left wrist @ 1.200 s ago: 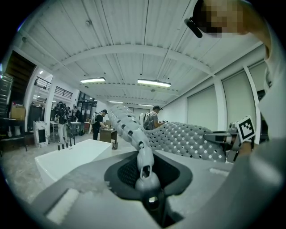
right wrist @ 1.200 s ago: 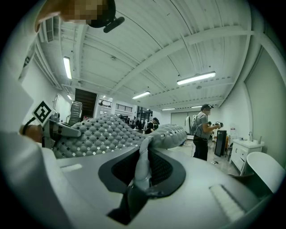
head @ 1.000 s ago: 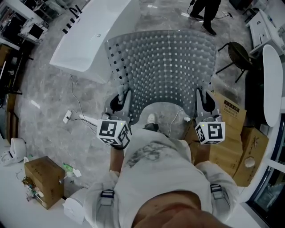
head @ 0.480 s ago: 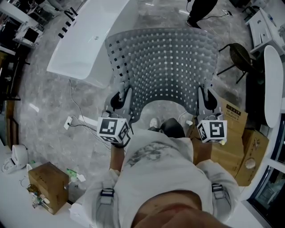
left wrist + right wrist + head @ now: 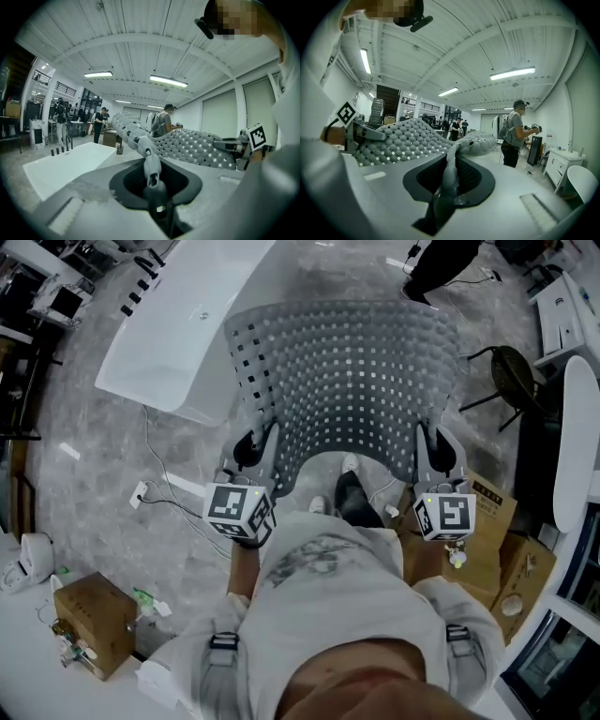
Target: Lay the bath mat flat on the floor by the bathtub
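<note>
now the left gripper [image 5: 255,454] is clamped on the near left corner of the perforated grey bath mat [image 5: 347,371]; the right gripper [image 5: 433,454] pinches its near right corner; the mat is held spread above the floor [image 5: 94,456], just right of the white bathtub [image 5: 173,343].

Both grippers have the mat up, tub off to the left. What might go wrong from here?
The left gripper and right gripper each pinch only a thin edge of the bath mat; a tug may pull it free.
A white cable and plug strip lie on the floor beside the bathtub; the mat may land on them and not lie flat.
The raised mat hides the floor ahead; a trip is possible.
</note>
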`<state>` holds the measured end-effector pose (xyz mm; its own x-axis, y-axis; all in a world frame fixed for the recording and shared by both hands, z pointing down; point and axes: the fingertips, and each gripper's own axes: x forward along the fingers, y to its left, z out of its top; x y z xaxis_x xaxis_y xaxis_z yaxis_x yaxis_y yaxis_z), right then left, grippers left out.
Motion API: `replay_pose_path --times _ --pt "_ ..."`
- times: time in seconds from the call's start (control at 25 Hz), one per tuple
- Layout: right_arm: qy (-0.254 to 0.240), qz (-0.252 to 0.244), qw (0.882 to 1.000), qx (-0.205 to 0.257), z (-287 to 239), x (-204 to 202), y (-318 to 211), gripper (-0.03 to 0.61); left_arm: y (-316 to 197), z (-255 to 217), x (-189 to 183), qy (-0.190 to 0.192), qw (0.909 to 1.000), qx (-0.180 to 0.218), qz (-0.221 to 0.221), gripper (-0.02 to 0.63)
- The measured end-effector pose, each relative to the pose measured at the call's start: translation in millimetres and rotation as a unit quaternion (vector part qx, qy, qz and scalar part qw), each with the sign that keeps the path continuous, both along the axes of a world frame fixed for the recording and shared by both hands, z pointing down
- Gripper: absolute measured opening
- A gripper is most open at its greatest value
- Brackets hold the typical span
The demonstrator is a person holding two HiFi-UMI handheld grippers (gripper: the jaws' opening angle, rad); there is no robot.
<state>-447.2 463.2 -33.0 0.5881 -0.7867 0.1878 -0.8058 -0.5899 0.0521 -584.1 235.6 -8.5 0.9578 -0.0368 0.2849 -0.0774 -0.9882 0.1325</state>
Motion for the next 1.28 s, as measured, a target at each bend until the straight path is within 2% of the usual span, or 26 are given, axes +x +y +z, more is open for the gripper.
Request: replay_pose_path --times 0.44,0.68,0.96,1.28 --pt "-0.014 -0.046 0.999 0.003 10 127 -15 0.051 -2 2 110 -0.013 0.999 0.01 -0.043 0.06" --pt "-0.01 -0.064 0.998 0.008 14 183 -22 0.051 -4 7 154 -0.008 0.9978 0.013 -0.064 0.06" --pt "-0.011 -0.067 0.998 0.012 15 223 -34 0.051 -13 8 192 -0.006 0.9975 0.013 -0.07 0.06" --pt "-0.01 -0.061 0.998 0.011 22 265 -67 0.051 -49 19 237 -0.002 0.9978 0.008 -0.066 0.06"
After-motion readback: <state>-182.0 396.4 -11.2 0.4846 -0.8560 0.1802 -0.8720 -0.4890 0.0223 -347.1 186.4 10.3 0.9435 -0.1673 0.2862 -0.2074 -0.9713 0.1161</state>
